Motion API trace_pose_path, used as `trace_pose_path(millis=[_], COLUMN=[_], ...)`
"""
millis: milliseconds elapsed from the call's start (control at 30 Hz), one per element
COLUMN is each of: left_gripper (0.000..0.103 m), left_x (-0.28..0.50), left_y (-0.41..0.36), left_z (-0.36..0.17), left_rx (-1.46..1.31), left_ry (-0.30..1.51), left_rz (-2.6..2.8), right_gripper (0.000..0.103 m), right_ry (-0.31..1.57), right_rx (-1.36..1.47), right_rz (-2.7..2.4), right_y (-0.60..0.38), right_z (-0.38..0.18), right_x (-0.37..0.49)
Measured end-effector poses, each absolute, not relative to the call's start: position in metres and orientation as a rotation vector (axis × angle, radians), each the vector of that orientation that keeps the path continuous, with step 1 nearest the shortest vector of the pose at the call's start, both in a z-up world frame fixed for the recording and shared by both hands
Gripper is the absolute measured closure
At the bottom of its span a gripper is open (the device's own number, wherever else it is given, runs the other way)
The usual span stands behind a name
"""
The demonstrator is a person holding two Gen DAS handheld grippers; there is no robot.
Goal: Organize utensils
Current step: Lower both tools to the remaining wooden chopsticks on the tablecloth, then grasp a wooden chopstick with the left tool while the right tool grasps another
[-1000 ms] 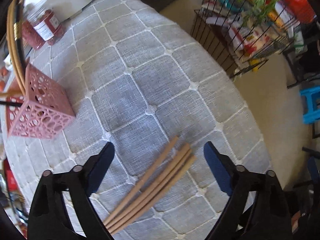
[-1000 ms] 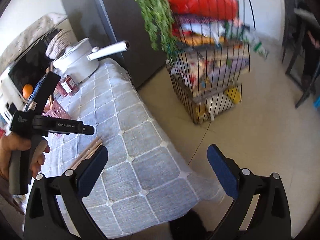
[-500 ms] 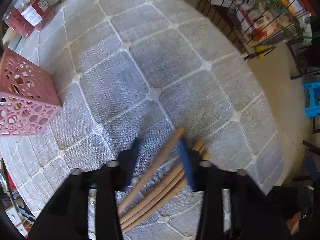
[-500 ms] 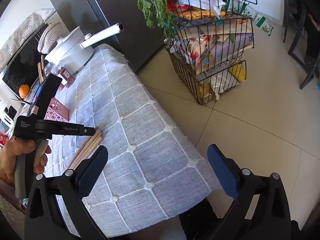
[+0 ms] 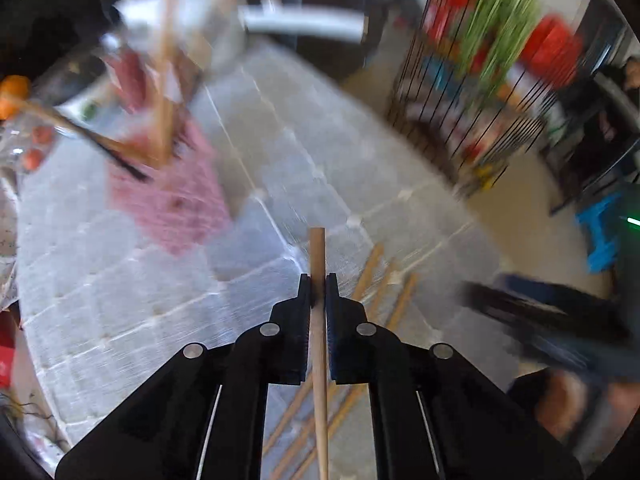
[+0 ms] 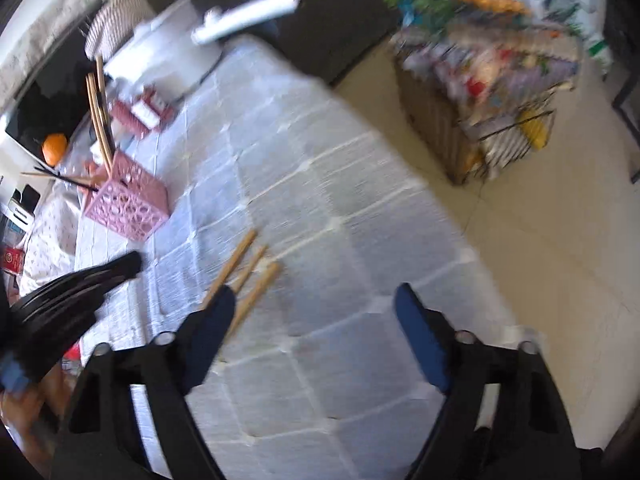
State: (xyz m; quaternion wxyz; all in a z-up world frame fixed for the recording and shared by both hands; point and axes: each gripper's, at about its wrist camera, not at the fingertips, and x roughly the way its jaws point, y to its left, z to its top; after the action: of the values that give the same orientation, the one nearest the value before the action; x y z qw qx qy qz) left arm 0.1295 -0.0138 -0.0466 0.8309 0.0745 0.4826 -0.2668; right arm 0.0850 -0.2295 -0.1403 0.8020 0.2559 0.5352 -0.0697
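Note:
My left gripper (image 5: pixel 318 280) is shut on one wooden chopstick (image 5: pixel 317 252), held lifted above the table with its tip pointing away from me. Three more wooden chopsticks (image 5: pixel 380 280) lie on the grey quilted tablecloth (image 5: pixel 140 280) just right of it; they also show in the right wrist view (image 6: pixel 244 276). A pink perforated holder (image 5: pixel 176 196) with sticks in it stands to the left, seen too in the right wrist view (image 6: pixel 128 200). My right gripper (image 6: pixel 316 340) is open and empty above the cloth, right of the loose chopsticks. The left gripper appears blurred at the right wrist view's left edge (image 6: pixel 72 292).
A white pot with a long handle (image 6: pixel 248 12) and a red-labelled jar (image 6: pixel 140 112) stand at the table's far end. A wire rack of groceries (image 6: pixel 492 92) stands on the floor to the right. A blue stool (image 5: pixel 600 232) is beyond the table edge.
My left gripper closed on one chopstick and lifted it off the pile, swinging up toward the pink holder. My right gripper moved in over the table toward the remaining chopsticks, still open.

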Motion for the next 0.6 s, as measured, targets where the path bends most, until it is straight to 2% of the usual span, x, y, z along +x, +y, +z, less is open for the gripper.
trace_pose_path(millis=[33, 67, 100, 167, 367, 600], left_gripper=[0.096, 0.096, 0.096, 0.096, 0.097, 0.097], left_x=[0.120, 0.107, 0.099, 0.084, 0.063, 0.058], left_y=[-0.003, 0.012, 0.019, 0.033, 0.064, 0.074], left_z=[-0.035, -0.020, -0.013, 0.003, 0.038, 0.045], left_rx=[0.142, 0.134, 0.136, 0.118, 0.037, 0.001], left_ry=[0.981, 0.925, 0.891, 0.820, 0.695, 0.672], left_rz=[-0.569, -0.573, -0.569, -0.560, -0.568, -0.569], right_gripper=[0.050, 0.057, 0.059, 0.072, 0.073, 0.072], right_ry=[1.174, 1.203, 1.226, 1.265, 1.326, 1.340], right_rx=[0.565, 0.590, 0.609, 0.622, 0.662, 0.737], right_rz=[-0.156, -0.171, -0.178, -0.190, -0.240, -0.234], right_y=[-0.228, -0.226, -0.223, -0.216, -0.200, -0.195], right_z=[-0.145, -0.150, -0.155, -0.162, -0.179, -0.183], right_x=[0.090, 0.097, 0.103, 0.109, 0.122, 0.134])
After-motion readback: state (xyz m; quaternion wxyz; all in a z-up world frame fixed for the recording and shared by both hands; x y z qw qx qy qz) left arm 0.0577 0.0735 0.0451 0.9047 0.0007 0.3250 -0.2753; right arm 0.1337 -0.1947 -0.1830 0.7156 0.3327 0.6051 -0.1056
